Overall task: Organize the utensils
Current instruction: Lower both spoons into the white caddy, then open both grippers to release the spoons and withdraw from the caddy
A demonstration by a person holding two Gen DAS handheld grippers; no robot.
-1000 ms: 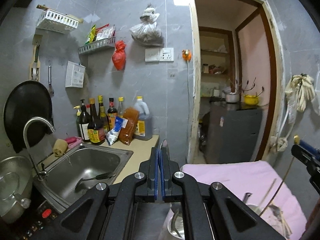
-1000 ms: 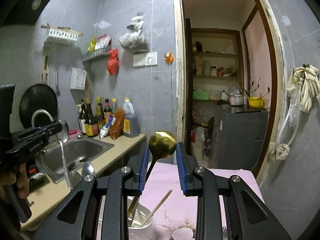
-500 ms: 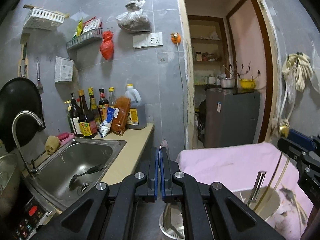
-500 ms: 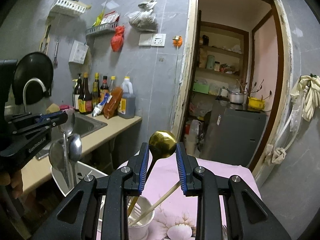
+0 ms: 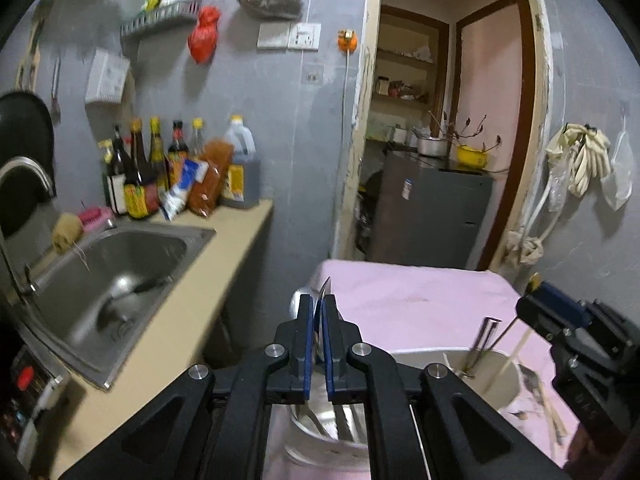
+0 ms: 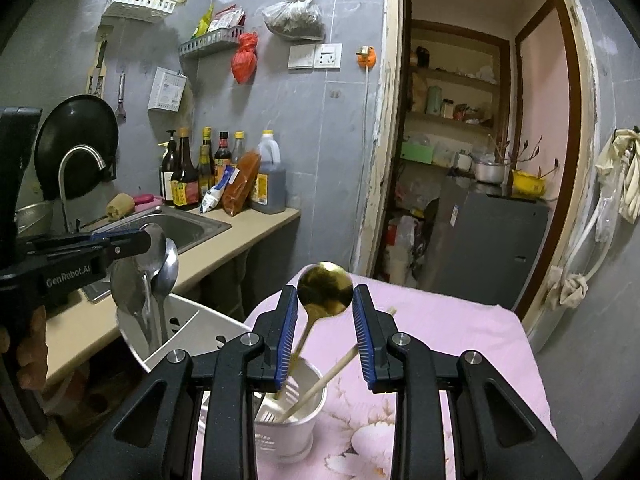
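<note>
My left gripper (image 5: pixel 318 300) pinches a steel spoon (image 5: pixel 326 286) seen edge-on, and its jaws are just starting to open. In the right wrist view the left gripper (image 6: pixel 144 240) grips that spoon (image 6: pixel 158 248) by the bowl. The handle hangs into a white divided holder (image 6: pixel 192 328) beside two other spoons. My right gripper (image 6: pixel 325 300) is shut on the bowl of a gold spoon (image 6: pixel 325 290). Its handle reaches down into a white cup (image 6: pixel 292 428) that also holds a chopstick and a white fork. From the left wrist, the right gripper (image 5: pixel 528 312) shows above this cup (image 5: pixel 500 380).
Both containers stand on a table with a pink flowered cloth (image 6: pixel 460 340). Left of it are a beige counter (image 5: pixel 168 344) with a steel sink (image 5: pixel 120 272) and sauce bottles (image 6: pixel 208 176). A doorway behind shows a grey fridge (image 6: pixel 488 248).
Both grippers sank and tipped downward. The steel spoon came down from above the sink side into the white holder. The gold spoon's handle went deeper into the cup.
</note>
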